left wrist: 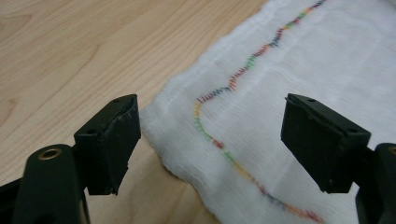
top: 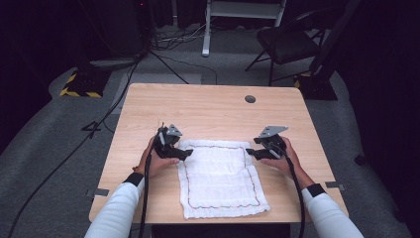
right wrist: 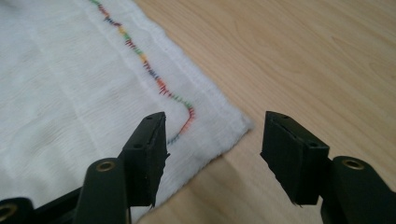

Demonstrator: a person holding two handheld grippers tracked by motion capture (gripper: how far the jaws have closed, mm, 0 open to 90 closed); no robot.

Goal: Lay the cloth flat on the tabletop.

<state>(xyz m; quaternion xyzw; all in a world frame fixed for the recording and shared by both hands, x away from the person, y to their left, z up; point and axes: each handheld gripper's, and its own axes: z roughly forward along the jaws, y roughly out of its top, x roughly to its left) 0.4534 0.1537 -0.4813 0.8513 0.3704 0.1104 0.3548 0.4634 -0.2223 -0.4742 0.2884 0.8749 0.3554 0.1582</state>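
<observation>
- A white cloth [top: 221, 177] with a wavy line of coloured stitching lies spread flat on the desk [top: 208, 106]; its near hem sits just inside the desk's near edge, about midway between the left and right edges.
- The cloth's far hem reaches roughly the middle of the desk, and the far half of the top is bare wood.
- The left gripper [top: 184, 154] is at the cloth's far left corner, jaws pointing in toward the cloth. They stand apart and grip nothing; in the left gripper view the corner [left wrist: 156, 112] lies flat on the wood beyond the gap.
- The right gripper [top: 251, 152] is at the far right corner, jaws likewise parted and clear of the fabric; the right gripper view has that corner [right wrist: 243, 123] lying flat between and beyond them.
- Near the desk's far right corner there is a round grey cable hole [top: 250, 98].
</observation>
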